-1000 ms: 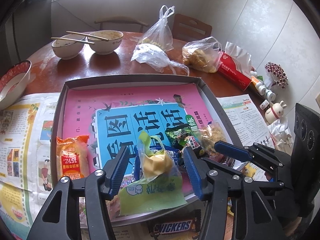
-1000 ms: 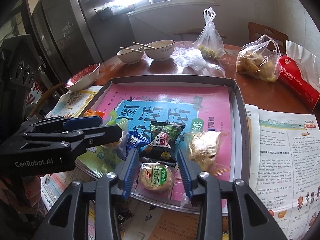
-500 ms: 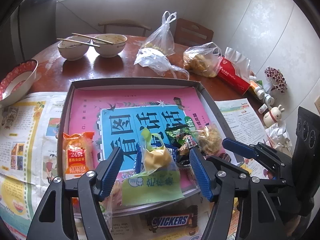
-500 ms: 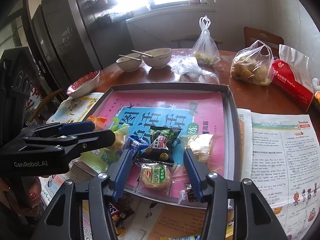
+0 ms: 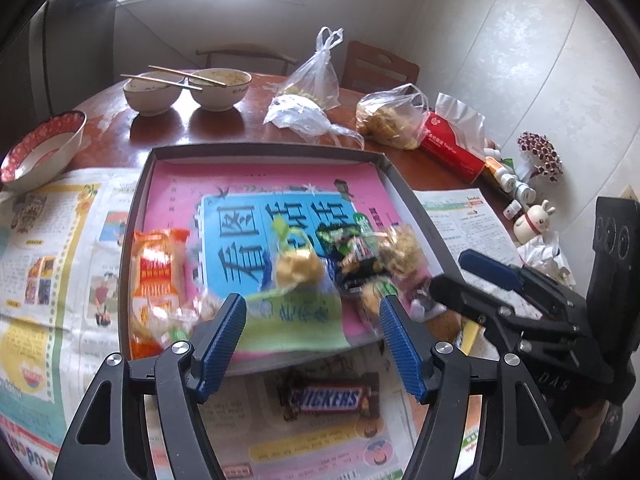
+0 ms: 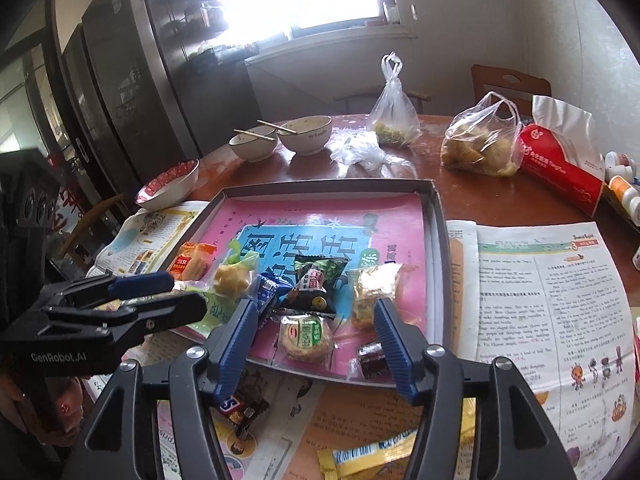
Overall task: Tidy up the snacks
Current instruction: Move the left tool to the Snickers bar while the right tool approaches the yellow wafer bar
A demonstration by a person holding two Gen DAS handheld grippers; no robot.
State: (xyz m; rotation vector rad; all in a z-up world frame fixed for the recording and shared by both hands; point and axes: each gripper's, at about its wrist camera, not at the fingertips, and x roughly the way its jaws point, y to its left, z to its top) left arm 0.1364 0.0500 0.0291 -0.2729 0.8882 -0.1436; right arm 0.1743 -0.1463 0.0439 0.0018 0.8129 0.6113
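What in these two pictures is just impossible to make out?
- Left wrist view: the orange packet and green bag are motion-blurred; print unreadable.
- Right wrist view: the Snickers bar is half hidden behind the right tongs.
- Right wrist view: the yellow wrapper is partly covered by the tongs' frame.

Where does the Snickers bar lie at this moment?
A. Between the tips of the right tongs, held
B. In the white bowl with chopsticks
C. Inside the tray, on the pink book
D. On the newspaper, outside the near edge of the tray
D. The Snickers bar lies flat on the newspaper, just outside the near wall of the tray, and neither tongs touch it.
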